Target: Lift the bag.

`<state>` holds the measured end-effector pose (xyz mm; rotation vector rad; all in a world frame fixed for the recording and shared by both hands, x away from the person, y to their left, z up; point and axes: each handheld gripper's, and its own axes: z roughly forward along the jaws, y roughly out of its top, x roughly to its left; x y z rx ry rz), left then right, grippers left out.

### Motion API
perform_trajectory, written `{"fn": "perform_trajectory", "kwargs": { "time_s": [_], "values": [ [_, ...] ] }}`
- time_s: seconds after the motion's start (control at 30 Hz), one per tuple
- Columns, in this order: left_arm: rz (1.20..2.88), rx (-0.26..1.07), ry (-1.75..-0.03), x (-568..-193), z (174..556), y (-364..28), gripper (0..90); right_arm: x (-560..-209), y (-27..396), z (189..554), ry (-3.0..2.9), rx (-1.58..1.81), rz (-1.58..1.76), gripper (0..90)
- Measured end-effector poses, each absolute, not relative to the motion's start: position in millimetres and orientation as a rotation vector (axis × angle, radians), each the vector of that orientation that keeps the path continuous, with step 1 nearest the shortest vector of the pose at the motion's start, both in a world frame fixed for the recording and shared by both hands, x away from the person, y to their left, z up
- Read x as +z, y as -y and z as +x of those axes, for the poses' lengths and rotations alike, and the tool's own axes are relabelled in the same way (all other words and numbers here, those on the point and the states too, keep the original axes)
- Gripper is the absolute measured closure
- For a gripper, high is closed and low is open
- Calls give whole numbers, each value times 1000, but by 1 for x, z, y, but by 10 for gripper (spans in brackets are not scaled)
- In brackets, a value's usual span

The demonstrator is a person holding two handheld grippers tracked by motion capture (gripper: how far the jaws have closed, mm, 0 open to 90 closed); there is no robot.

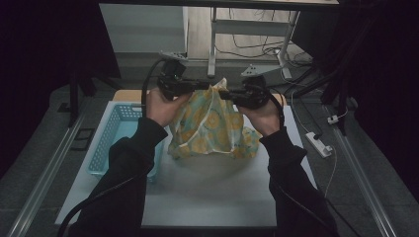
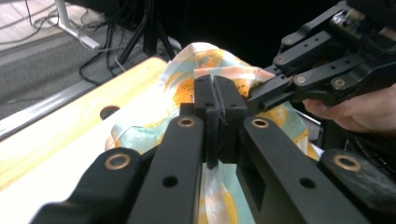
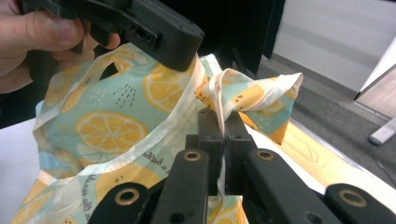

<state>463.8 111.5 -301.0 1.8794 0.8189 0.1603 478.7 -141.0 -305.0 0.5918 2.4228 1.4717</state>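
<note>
Dim table [image 1: 207, 192]; both grippers' fingers [image 2: 217, 100] clamp the lemon-print cloth [image 1: 212, 126], hiding its pinched edges.

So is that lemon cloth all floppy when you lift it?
Probably yes. The cloth hangs in loose folds between the left gripper and the right gripper, so it looks soft, not stiff. It seems light, since two small pinches on its top edge hold it up. Its slightly shiny surface might be slippery, though both grippers are shut tight on it.

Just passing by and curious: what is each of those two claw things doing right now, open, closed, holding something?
Left gripper: shut on the lemon-print cloth, pinching its top edge.
Right gripper: shut on the same cloth's top edge.
</note>
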Motion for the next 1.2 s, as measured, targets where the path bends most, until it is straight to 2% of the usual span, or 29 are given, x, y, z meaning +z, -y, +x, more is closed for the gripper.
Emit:
{"fn": "perform_trajectory", "kwargs": {
  "time_s": [0.3, 0.57, 0.73, 1.2],
  "values": [
    [1918, 100, -856, -334, 472, -103, 884, -331, 141, 487, -2453, 1469, 664, 892],
    [1943, 81, -859, -346, 475, -97, 874, -340, 143, 488, -2461, 1466, 695, 868],
    [1917, 64, -852, -343, 473, -102, 755, -337, 146, 488, -2441, 1481, 713, 809],
    [1942, 173, -816, -336, 459, -114, 486, -328, 143, 483, -2434, 1454, 716, 646]
  ]
}}
